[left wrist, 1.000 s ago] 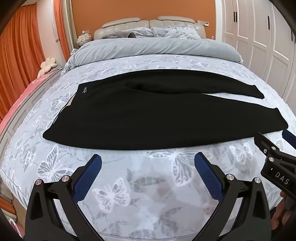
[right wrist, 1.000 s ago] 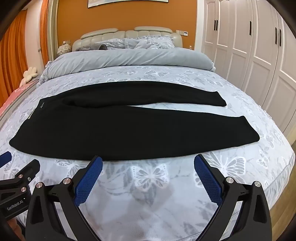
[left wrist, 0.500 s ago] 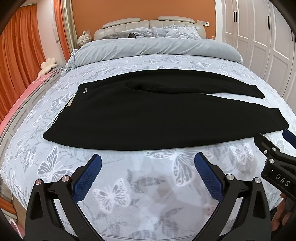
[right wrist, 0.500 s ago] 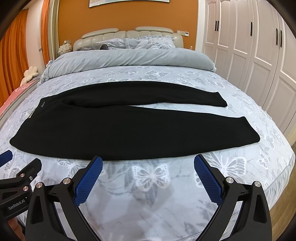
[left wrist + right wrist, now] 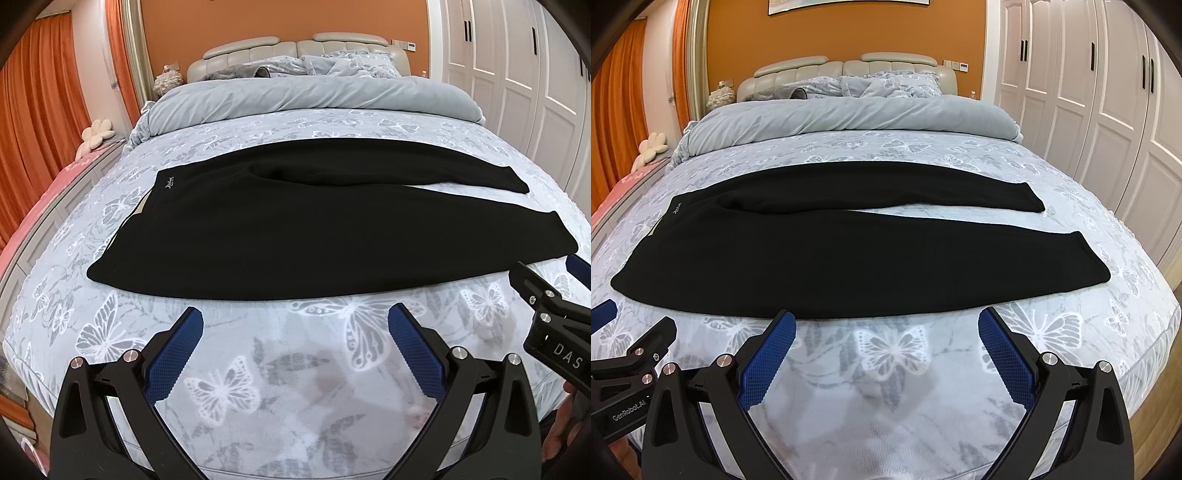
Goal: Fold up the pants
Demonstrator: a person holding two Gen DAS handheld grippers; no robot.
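Note:
Black pants (image 5: 295,229) lie flat across the bed, waistband at the left, both legs stretched to the right, the far leg angled slightly away from the near one. They also show in the right wrist view (image 5: 849,251). My left gripper (image 5: 295,321) is open and empty, just short of the pants' near edge. My right gripper (image 5: 886,325) is open and empty, also just short of the near edge. The right gripper's side shows at the right edge of the left wrist view (image 5: 554,317).
The bed (image 5: 295,387) has a grey butterfly-print sheet. A folded grey duvet (image 5: 306,96) and pillows lie at the headboard end. White wardrobe doors (image 5: 1108,110) stand to the right, orange curtains (image 5: 37,129) to the left.
Both grippers have eased slightly forward toward the pants' near edge. The pants have not moved.

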